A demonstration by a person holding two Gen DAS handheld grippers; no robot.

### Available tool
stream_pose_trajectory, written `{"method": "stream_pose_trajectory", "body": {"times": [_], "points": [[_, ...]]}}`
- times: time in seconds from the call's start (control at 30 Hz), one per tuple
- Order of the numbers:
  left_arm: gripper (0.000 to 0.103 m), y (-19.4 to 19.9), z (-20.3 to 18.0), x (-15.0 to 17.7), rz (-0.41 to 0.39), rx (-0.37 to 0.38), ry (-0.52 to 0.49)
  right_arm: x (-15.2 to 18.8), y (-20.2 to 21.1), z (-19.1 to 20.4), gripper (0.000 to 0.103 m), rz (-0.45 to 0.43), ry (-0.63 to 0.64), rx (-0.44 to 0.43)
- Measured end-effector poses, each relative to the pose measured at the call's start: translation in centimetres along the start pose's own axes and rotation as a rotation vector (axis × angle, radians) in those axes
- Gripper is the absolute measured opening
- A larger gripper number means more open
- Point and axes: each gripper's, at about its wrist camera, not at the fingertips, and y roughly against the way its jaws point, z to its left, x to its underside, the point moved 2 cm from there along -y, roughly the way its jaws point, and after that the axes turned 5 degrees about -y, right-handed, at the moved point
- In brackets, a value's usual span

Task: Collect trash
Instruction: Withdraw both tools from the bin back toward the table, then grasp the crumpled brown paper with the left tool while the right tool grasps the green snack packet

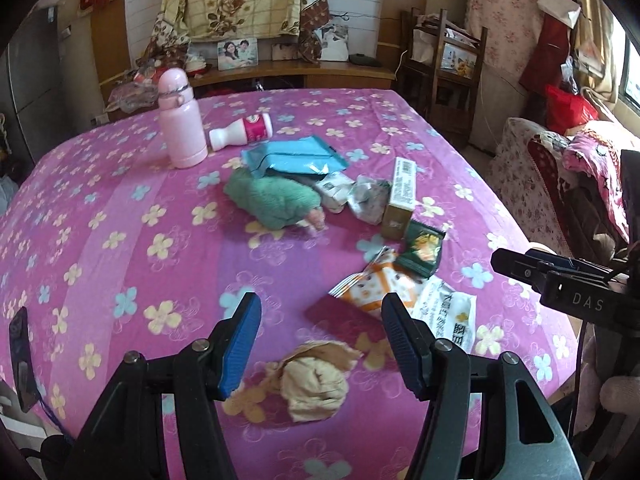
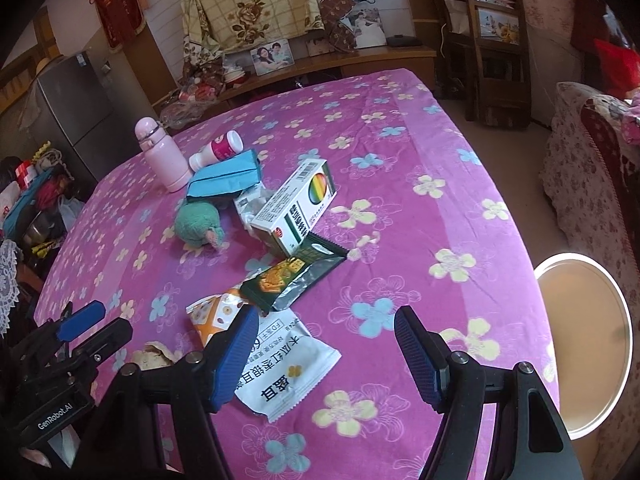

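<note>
Trash lies on a pink flowered tablecloth (image 1: pixel 120 200). A crumpled beige paper wad (image 1: pixel 316 380) sits just under my open left gripper (image 1: pixel 320 340), apart from its blue pads. An orange snack wrapper (image 1: pixel 376 288), a white printed packet (image 2: pixel 288 368) and a dark green cracker wrapper (image 2: pixel 296 280) lie near the front. My right gripper (image 2: pixel 326 352) stands open above the cloth, its left pad over the white packet's edge, nothing gripped. A medicine box (image 2: pixel 296 208) lies behind them.
A pink flask (image 1: pixel 180 128), a toppled white bottle (image 1: pixel 244 130), a teal tissue pack (image 1: pixel 292 156) and a green plush toy (image 1: pixel 272 200) sit further back. A round white-rimmed bin (image 2: pixel 584 340) stands off the table's right edge. Chairs and a sofa are beyond.
</note>
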Motion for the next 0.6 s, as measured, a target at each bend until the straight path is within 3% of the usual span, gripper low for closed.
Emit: {"method": "stream_pose_trajectory", "body": {"times": [0.3, 0.4, 0.6], "points": [[0.066, -0.3, 4.3, 1.8, 0.085, 0.091, 0.068, 0.2, -1.3, 1.0, 0.074, 0.032, 0.014, -0.008], [0.067, -0.5, 4.3, 2.8, 0.113, 0.145, 0.055, 0.4, -1.9, 1.1, 0.074, 0.051, 0.012, -0.015], [0.067, -1.7, 2.9, 4.0, 0.149, 0.169, 0.012, 1.5, -2.9, 1.7, 0.074, 0.099, 0.039, -0.063]]}}
